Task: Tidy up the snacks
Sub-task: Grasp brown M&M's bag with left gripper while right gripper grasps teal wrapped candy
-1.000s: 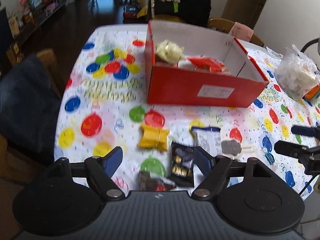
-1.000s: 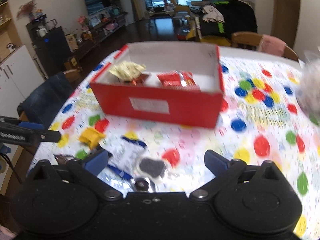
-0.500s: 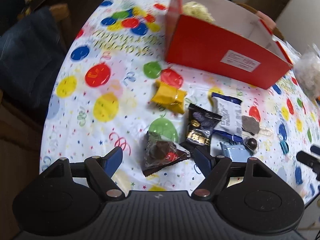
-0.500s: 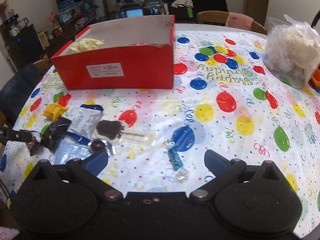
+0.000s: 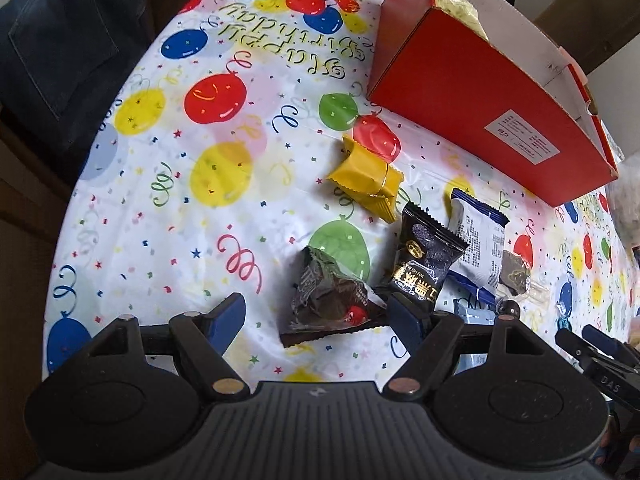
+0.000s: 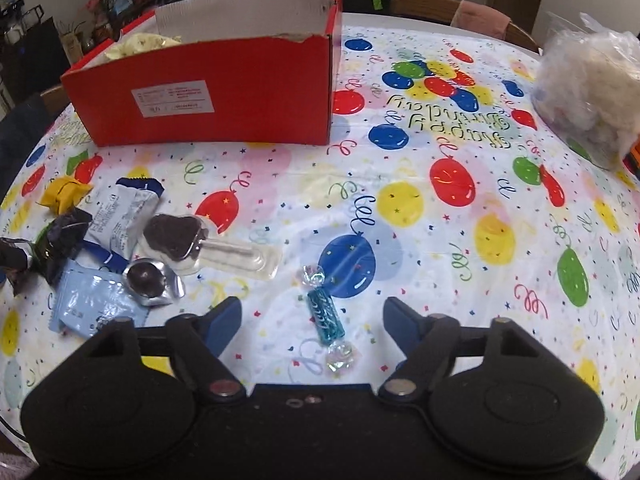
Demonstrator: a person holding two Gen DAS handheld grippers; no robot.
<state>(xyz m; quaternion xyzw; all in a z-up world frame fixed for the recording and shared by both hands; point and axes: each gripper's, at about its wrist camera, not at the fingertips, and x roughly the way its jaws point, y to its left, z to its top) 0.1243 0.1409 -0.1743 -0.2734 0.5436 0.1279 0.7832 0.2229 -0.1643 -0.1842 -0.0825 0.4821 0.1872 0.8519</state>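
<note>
A red cardboard box (image 5: 476, 104) (image 6: 224, 96) stands on the balloon tablecloth and holds snacks. Loose snacks lie in front of it: a yellow packet (image 5: 366, 178), a black packet (image 5: 426, 260), a white and blue packet (image 5: 476, 240), and a dark brown packet (image 5: 328, 300). My left gripper (image 5: 316, 316) is open, with the dark brown packet between its fingers. My right gripper (image 6: 312, 320) is open over a teal wrapped candy (image 6: 326, 316). A chocolate lollipop (image 6: 180, 240) and a light blue packet (image 6: 90, 304) lie to its left.
A clear bag of white stuff (image 6: 588, 92) sits at the table's right. A chair with dark denim cloth (image 5: 68, 32) stands by the table's left edge. A wooden chair (image 6: 460, 10) stands behind the table. The right gripper's tips show in the left wrist view (image 5: 600, 360).
Both grippers have dropped closer to the table. The left one has come down around the dark brown packet. The right one has moved over the teal candy.
</note>
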